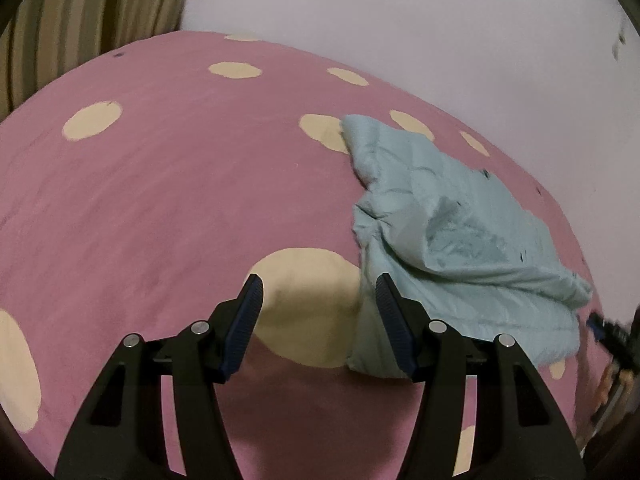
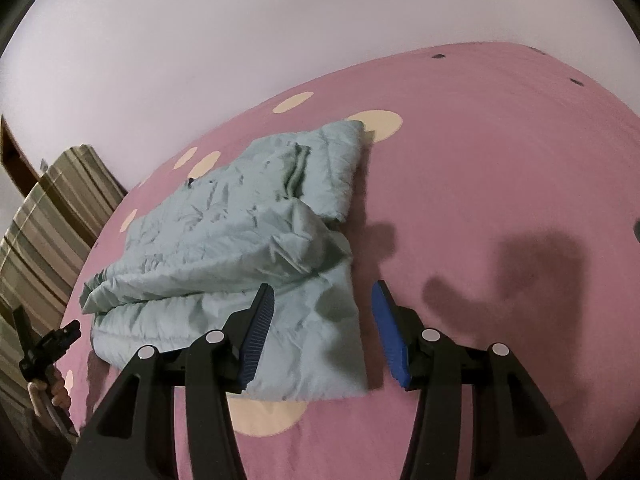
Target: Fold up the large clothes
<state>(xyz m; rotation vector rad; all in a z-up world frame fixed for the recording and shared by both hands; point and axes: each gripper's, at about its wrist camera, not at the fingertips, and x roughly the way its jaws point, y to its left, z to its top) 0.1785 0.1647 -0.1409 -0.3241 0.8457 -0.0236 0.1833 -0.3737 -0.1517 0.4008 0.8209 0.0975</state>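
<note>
A light blue quilted garment point(image 1: 460, 240) lies folded into a thick, wrinkled bundle on the pink bed cover; it also shows in the right wrist view point(image 2: 240, 256). My left gripper point(image 1: 318, 292) is open and empty, just above the bundle's near left edge. My right gripper point(image 2: 322, 300) is open and empty, hovering over the bundle's near right corner. The left gripper point(image 2: 50, 346) shows at the left edge of the right wrist view, held in a hand. The right gripper point(image 1: 612, 332) shows blurred at the right edge of the left wrist view.
The bed has a pink cover point(image 1: 180, 200) with cream dots, also in the right wrist view point(image 2: 500, 200). A plain white wall point(image 2: 240, 40) stands behind it. A striped curtain point(image 1: 100, 12) hangs at the bed's far side, also seen from the right wrist point(image 2: 48, 216).
</note>
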